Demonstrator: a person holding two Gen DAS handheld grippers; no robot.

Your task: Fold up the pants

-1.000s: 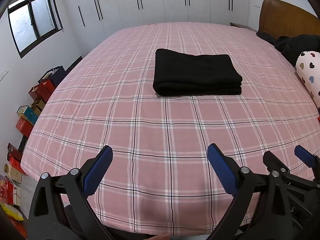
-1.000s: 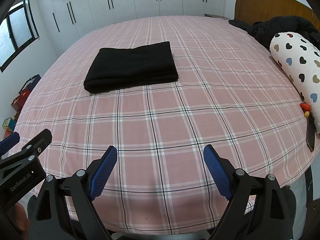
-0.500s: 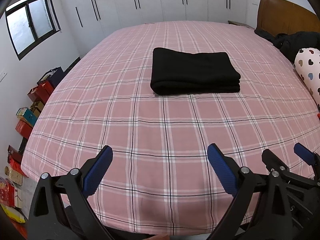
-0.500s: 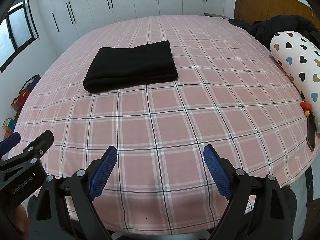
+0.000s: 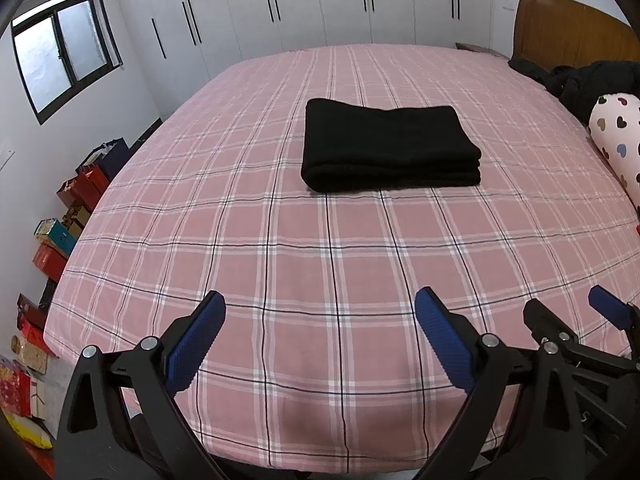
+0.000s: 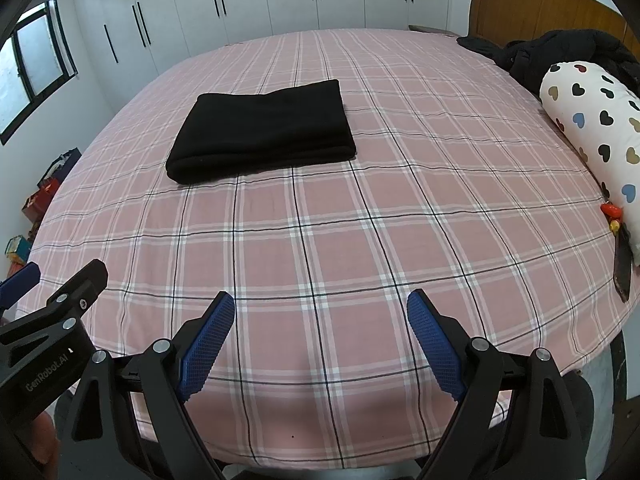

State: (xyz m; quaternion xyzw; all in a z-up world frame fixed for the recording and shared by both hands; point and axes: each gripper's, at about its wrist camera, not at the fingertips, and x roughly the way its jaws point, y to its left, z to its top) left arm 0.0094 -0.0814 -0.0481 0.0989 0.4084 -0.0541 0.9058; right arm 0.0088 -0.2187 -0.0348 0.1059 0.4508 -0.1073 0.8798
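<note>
Left wrist view shows the black pants [image 5: 388, 148] lying as a flat folded stack, with several layers visible at the near edge, in the middle of the pink checked bed [image 5: 280, 280]. Compared with the pictures of 1 second ago and half a second ago, almost nothing changes: the stack has the same shape and the same place on the bed, and both grippers keep their pose low at the near edge of the mattress, well apart from the cloth. The view only shifts very little.

The left gripper [image 5: 320, 344] has its 2 blue fingers [image 5: 196, 344] spread wide, and only bare sheet is between them. The right gripper [image 6: 320, 344] is the same: its fingers [image 6: 208, 344] stand wide open with nothing between them, and it holds nothing. In each view the other gripper appears at the side, also free.

My judgement is that this stillness means the folding is finished. The pants look like a neat rectangle with straight edges, no leg hangs out, and neither gripper is near enough to work on them. The hands seem to rest after the last fold.

At the right side a pillow with hearts [image 6: 592, 128] and a dark garment [image 6: 560, 52] lie near the wooden headboard [image 6: 540, 4], well apart from the pants, so they do not disturb the result.
</note>
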